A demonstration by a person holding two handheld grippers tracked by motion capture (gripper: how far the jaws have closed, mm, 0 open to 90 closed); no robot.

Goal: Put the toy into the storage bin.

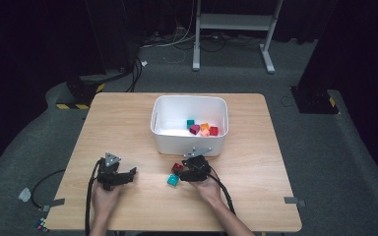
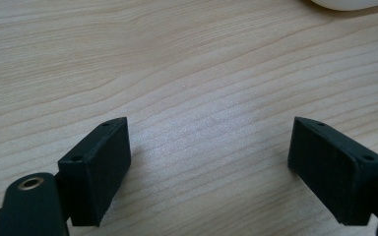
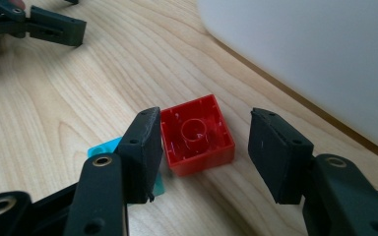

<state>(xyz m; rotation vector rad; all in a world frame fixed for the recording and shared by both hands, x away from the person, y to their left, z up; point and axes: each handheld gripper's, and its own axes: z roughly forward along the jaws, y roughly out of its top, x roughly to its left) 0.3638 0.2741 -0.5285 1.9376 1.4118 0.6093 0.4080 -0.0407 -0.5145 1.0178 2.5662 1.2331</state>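
Observation:
A red brick (image 3: 197, 135) lies upside down on the wooden table, its hollow underside facing up, between the jaws of my right gripper (image 3: 205, 129). The left pad is at the brick's side, while a gap separates the right pad from it, so the gripper is open. In the high view the red brick (image 1: 177, 167) sits just in front of the white bin (image 1: 189, 147), with my right gripper (image 1: 183, 172) on it. A teal brick (image 1: 172, 180) lies beside it, partly behind the left jaw as the teal brick (image 3: 101, 147). My left gripper (image 2: 209, 147) rests open over bare wood.
The white bin (image 3: 315, 59) stands close beyond the red brick and holds several coloured bricks (image 1: 203, 129). My left gripper (image 1: 128, 173) sits at the table's front left. The table's front edge is near both hands.

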